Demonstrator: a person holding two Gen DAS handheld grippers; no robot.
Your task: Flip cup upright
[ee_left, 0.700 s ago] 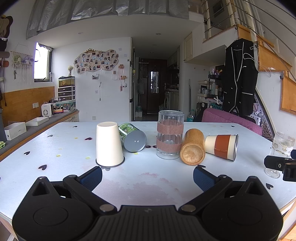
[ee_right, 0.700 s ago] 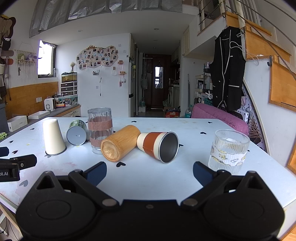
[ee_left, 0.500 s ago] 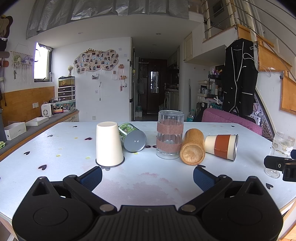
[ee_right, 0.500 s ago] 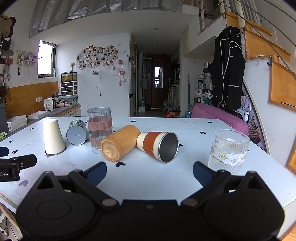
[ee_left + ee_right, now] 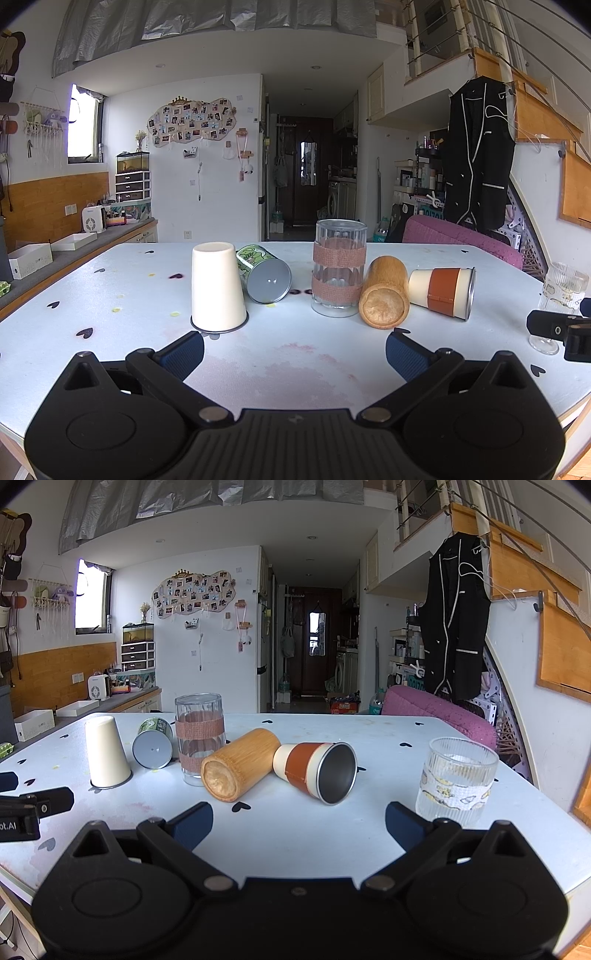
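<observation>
Orange-banded cup (image 5: 314, 771) on its side, just ahead of spread, empty right gripper (image 5: 299, 825): best pinched across the band, tipped onto its base, clear of bamboo cup (image 5: 240, 764).

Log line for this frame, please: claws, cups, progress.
left claw: open, empty | right claw: open, empty | cream cup: upside down | bamboo cup, orange-banded cup: on sides | flip: not started

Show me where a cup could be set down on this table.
Bare table lies between the open right gripper and the fallen orange cup. Crowded: white cup, green can, tall glass, wooden cup.
</observation>
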